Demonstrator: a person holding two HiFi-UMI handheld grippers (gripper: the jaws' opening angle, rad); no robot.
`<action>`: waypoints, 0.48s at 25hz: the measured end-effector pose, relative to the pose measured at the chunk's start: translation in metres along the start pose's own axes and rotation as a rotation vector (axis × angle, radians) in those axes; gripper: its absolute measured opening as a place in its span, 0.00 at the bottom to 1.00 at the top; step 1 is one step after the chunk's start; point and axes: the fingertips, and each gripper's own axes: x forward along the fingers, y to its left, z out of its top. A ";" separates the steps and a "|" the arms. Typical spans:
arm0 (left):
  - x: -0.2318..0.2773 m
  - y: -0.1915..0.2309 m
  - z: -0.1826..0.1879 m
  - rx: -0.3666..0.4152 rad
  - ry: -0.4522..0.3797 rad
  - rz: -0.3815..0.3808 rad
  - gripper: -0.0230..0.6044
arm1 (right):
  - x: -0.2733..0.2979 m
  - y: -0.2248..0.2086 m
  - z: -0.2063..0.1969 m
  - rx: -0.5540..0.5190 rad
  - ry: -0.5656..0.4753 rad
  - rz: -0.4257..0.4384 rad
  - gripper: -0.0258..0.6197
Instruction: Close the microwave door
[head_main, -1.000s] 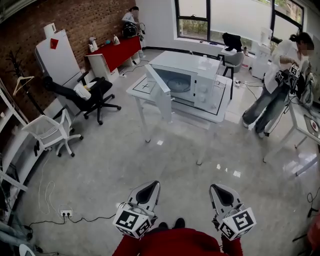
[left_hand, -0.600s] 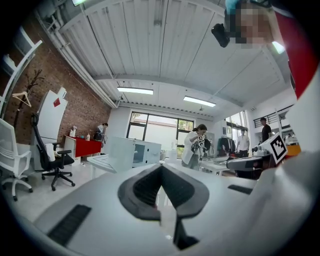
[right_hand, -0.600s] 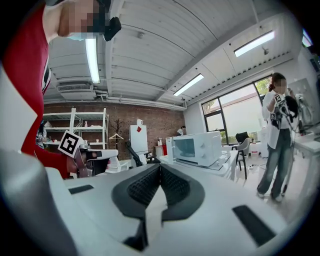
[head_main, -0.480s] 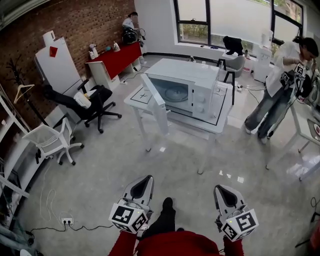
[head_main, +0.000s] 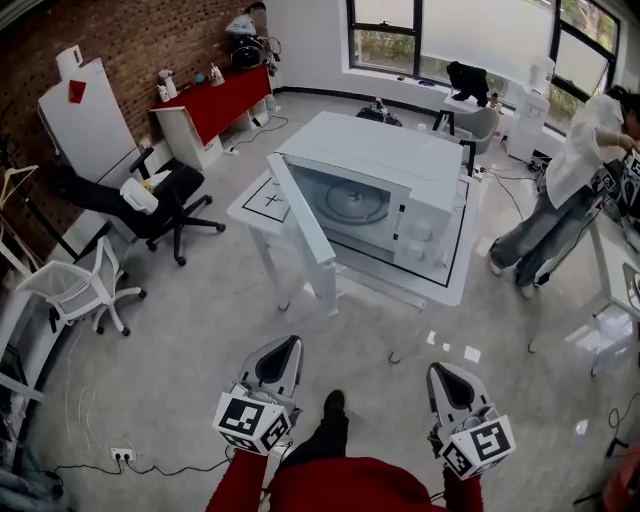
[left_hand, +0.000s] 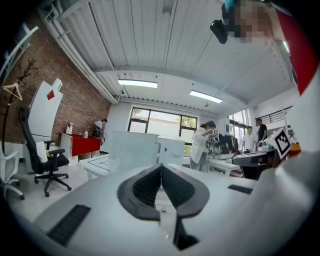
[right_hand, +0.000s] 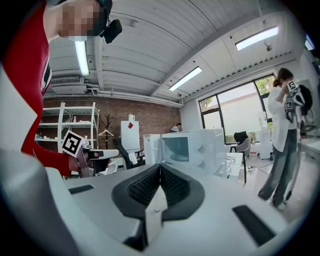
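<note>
A white microwave (head_main: 375, 190) stands on a white table (head_main: 452, 288) ahead of me. Its door (head_main: 300, 235) hangs open, swung out toward the table's front left corner, and the glass turntable shows inside. My left gripper (head_main: 288, 345) and right gripper (head_main: 441, 370) are held low in the head view, well short of the table, both pointing at it. Each has its pads pressed together with nothing between them. In the left gripper view the left gripper (left_hand: 161, 167) faces the door's pale panel (left_hand: 131, 150). The right gripper (right_hand: 160, 168) looks at the microwave's front (right_hand: 192, 146).
A black office chair (head_main: 160, 195) and a white chair (head_main: 75, 285) stand at the left, and a red cabinet (head_main: 215, 100) lines the brick wall. A person (head_main: 570, 190) stands right of the table. Cables (head_main: 120, 455) lie on the floor at lower left.
Both grippers and my view have moved forward across the floor; the microwave and table now look larger and nearer. The jaws stayed shut.
</note>
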 end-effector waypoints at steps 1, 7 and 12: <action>0.013 0.007 0.002 0.002 0.012 -0.012 0.05 | 0.013 -0.007 0.005 -0.001 0.004 -0.006 0.06; 0.060 0.028 -0.007 0.041 0.123 -0.084 0.35 | 0.071 -0.040 0.023 0.005 0.021 -0.048 0.06; 0.077 0.020 -0.009 0.005 0.198 -0.231 0.48 | 0.086 -0.062 0.023 0.022 0.054 -0.097 0.06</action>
